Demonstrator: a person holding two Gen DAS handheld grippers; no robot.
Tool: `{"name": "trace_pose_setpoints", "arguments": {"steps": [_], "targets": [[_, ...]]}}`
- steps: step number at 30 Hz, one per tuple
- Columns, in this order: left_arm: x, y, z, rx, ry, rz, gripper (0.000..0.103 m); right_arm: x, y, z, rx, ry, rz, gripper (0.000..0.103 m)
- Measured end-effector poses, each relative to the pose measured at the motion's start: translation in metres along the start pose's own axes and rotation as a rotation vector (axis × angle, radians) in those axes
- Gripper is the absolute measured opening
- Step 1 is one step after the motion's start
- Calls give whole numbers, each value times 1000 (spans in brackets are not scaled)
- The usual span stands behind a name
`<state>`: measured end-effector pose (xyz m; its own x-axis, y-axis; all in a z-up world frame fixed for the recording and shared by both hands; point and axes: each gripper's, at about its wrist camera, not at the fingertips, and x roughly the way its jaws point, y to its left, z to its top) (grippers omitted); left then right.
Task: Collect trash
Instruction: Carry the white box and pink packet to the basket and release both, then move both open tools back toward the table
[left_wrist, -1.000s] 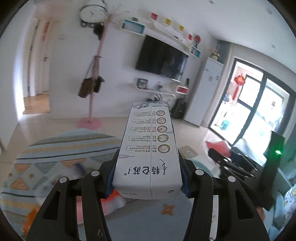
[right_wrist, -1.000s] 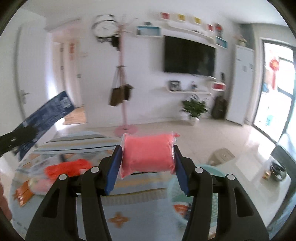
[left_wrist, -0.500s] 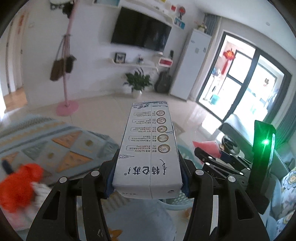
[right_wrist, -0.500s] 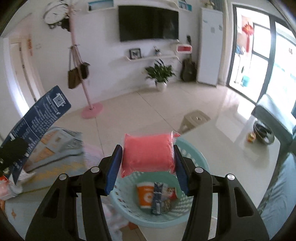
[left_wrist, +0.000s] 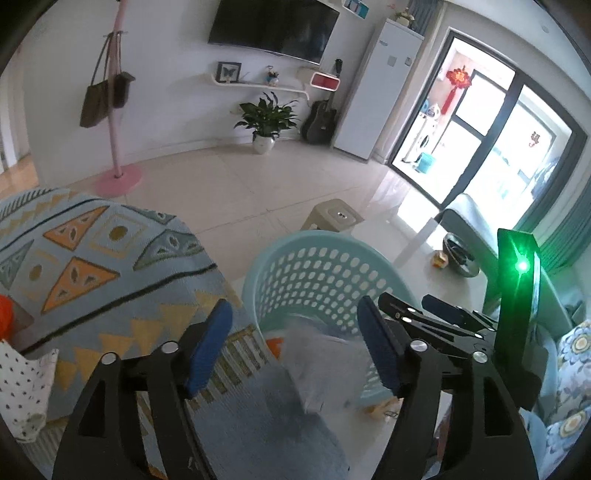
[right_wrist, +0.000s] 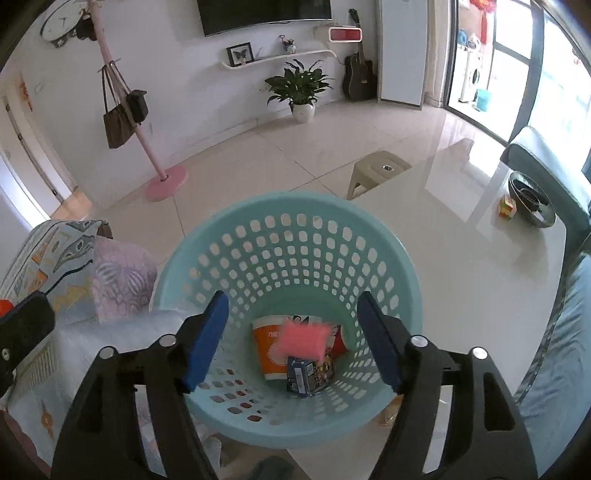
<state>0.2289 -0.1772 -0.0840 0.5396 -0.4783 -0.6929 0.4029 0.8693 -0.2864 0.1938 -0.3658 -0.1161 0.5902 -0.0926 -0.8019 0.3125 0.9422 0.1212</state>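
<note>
Both jaws spread, empty: left gripper, right gripper. Pink packet mid-basket, atop orange cup. Judged light, soft, slippery; best pinched across flat sides.

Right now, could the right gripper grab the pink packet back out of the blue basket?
Probably yes. The right gripper is open above the round light-blue perforated plastic basket, and the pink plastic packet lies on top of the orange paper cup, with nothing covering it. It would have to reach deep inside, though.
</note>
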Motion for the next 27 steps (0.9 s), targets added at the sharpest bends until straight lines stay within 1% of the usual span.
{"name": "trace_pose_setpoints", "arguments": {"steps": [4, 9, 12, 15, 17, 22, 25, 27], "targets": [[-14, 3, -5, -10, -23, -8, 72, -8, -1, -3, 12, -11, 18, 69], [-37, 3, -11, -12, -54, -26, 72, -29, 10, -5, -9, -41, 35, 69], [-54, 1, -13, -1, -81, -27, 72, -48, 23, -7, -36, -76, 56, 69], [-75, -1, -17, 14, -99, -58, 72, -67, 36, -6, -67, -120, 65, 69], [-95, -1, -21, 26, -132, -67, 72, -84, 47, -7, -88, -156, 79, 69], [-140, 4, -27, 43, -223, -49, 72, -119, 74, -9, -120, -224, 138, 69], [-160, 8, -28, 60, -252, -35, 72, -137, 90, -11, -143, -254, 177, 69], [-173, 16, -30, 47, -274, -23, 72, -148, 104, -13, -165, -270, 200, 70]]}}
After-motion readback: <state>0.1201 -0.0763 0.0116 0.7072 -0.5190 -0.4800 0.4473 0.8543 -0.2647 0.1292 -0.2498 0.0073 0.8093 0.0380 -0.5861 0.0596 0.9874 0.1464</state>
